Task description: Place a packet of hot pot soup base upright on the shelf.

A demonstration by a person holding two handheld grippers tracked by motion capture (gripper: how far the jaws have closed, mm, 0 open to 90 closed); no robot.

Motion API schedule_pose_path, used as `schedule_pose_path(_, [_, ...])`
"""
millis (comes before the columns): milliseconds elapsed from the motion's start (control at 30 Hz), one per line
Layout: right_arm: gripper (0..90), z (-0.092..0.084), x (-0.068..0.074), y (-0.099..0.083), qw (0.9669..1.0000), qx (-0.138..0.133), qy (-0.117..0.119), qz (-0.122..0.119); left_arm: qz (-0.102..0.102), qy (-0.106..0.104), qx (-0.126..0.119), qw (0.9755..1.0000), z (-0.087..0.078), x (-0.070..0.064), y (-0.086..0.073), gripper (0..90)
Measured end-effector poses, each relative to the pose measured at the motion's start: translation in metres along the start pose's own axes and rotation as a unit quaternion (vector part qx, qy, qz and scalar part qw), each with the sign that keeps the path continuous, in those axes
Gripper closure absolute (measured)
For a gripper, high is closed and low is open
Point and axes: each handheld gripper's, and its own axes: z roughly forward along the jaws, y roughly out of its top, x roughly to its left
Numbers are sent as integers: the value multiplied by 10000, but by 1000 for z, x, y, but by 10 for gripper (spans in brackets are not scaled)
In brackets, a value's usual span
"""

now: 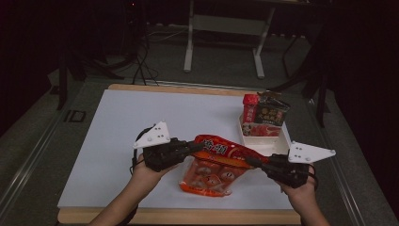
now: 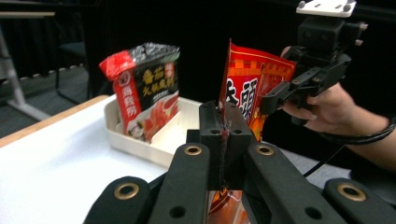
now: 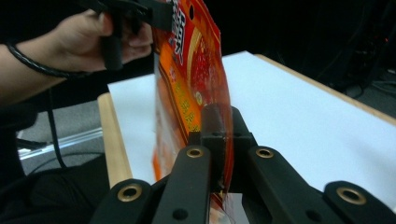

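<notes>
Snack bag [image 1: 217, 162], glossy red-orange with a clear window showing round pieces, hangs stretched between left gripper [image 1: 196, 147] and right gripper [image 1: 251, 161], both clamped on its top edge.

both tools are matte black two-jaw grippers with jointed link arms, brass-coloured rivets set in round bosses and smaller dark screw holes beside them. the left gripper [image 1: 196, 147] carries a pale grey three-cornered plate [image 1: 153, 135] dotted with small screws; the right gripper [image 1: 252, 161] bears a matching plate [image 1: 308, 152]. a thin black cable trails from each. bare forearms; a black cord bracelet [image 3: 32, 63] circles the left wrist, another [image 2: 359, 138] the right.
</notes>
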Motion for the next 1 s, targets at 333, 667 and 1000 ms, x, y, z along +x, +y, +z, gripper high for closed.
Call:
schedule_pose_path(333, [900, -8, 7, 40, 9989, -163, -307, -317, 123, 127, -412, 9990, -9, 0, 8, 842])
schedule_pose_path(667, [900, -19, 7, 63, 9961, -417, -578, -525, 139, 334, -572, 9977, -10, 0, 3, 308])
schedule_pose_path(1000, [900, -39, -12, 82, 9926, -700, -802, -579, -110, 401, -246, 9988, -19, 3, -24, 48])
